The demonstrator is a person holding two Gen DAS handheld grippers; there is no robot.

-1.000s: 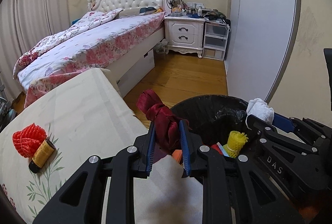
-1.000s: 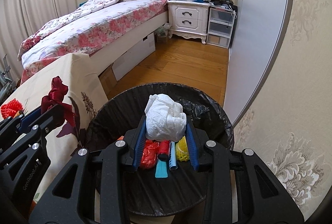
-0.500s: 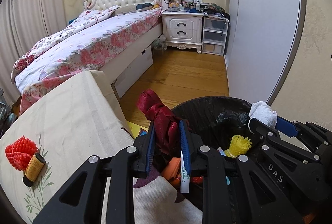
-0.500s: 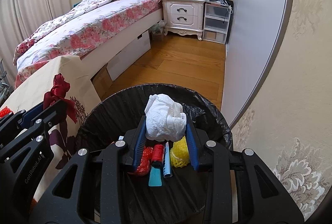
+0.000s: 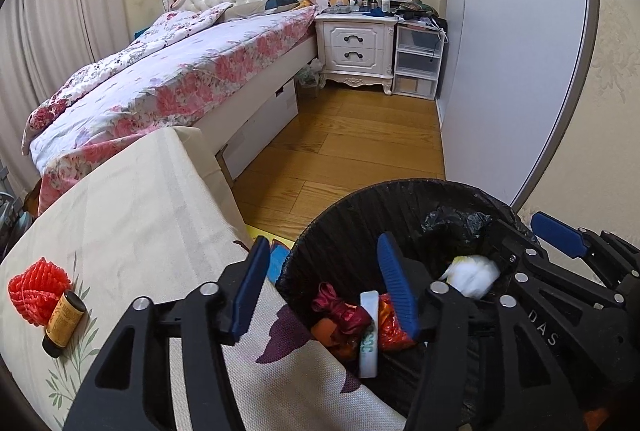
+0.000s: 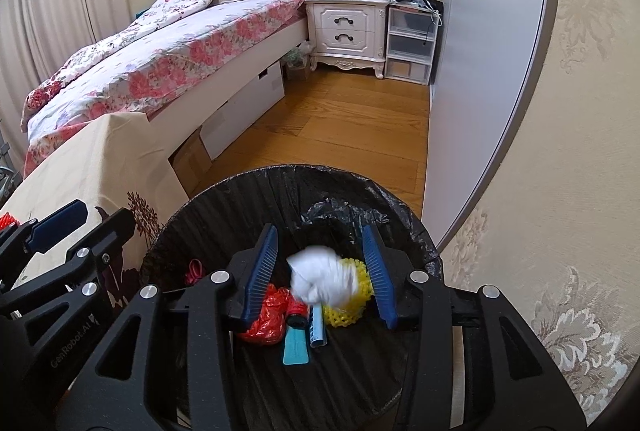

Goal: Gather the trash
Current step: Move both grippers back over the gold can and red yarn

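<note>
Both tongs have just been opening over the black bin (image 5: 332,231), and nothing is left between either pair. The left tongs (image 5: 324,291), low in the centre of the left view, stand apart above the bin's near rim. The dark red ribbon (image 5: 340,311) they clamped a second ago now lies in the bin below them, beside a white strip (image 5: 368,335) and some orange-red scraps.

The right tongs (image 6: 320,271), low in the centre of the right view, also stand apart. The white wad (image 6: 324,277) they gripped is blurred between the blue pads and touches neither, so it looks to be dropping onto the pile: a yellow net (image 6: 352,305), a red bag (image 6: 268,315), a teal card (image 6: 296,347). From the left view the same wad shows at lower right, already inside the bin.

So two pieces of trash have gone in at once, and both tongs are free for the next pick.

What remains in sight sits at the lower left of the left view, on the cloth-covered table (image 5: 132,215): a red net (image 5: 38,291) with a small brown bottle (image 5: 64,323) touching its right side. They are well apart from the bin, and I judge them the likely next targets. The left tongs are the nearer pair. The net should squash easily; the bottle, lying on its side, may roll when pinched.
</note>
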